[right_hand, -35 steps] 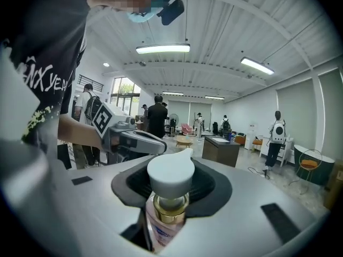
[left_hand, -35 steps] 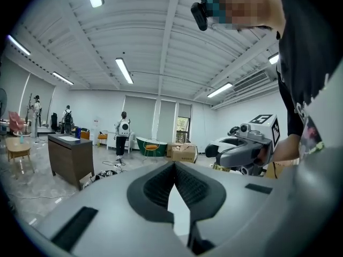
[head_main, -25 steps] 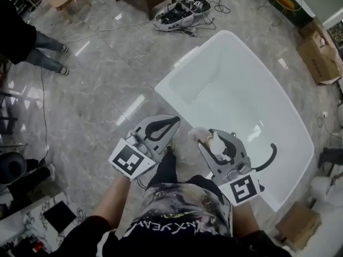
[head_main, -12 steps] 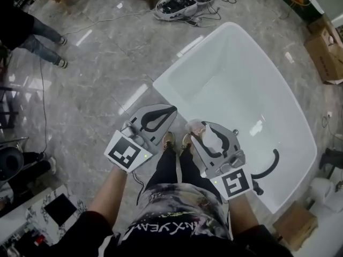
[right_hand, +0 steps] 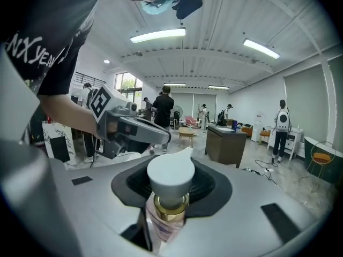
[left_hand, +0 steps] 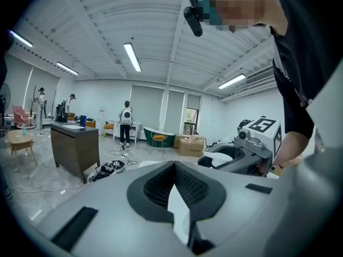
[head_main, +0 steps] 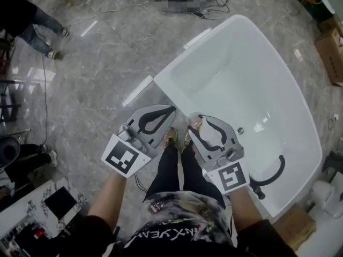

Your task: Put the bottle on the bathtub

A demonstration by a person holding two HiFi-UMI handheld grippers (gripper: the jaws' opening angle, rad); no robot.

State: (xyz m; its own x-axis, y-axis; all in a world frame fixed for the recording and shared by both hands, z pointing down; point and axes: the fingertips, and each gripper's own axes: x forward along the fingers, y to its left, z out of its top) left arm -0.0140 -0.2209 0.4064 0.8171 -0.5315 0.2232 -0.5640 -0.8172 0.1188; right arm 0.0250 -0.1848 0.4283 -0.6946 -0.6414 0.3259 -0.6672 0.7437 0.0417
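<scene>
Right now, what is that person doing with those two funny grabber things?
A person stands beside a white bathtub with a gripper in each hand. The right gripper has its jaws clamped on a small bottle with a white cap, close to the tub's near rim. The left gripper holds nothing, and its jaws are together. The bottle is not yet set down on the bathtub.

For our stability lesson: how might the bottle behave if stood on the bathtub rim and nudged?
The bottle looks narrow under a wide cap, so probably tippy. The glossy bathtub rim likely lets it slide.
</scene>
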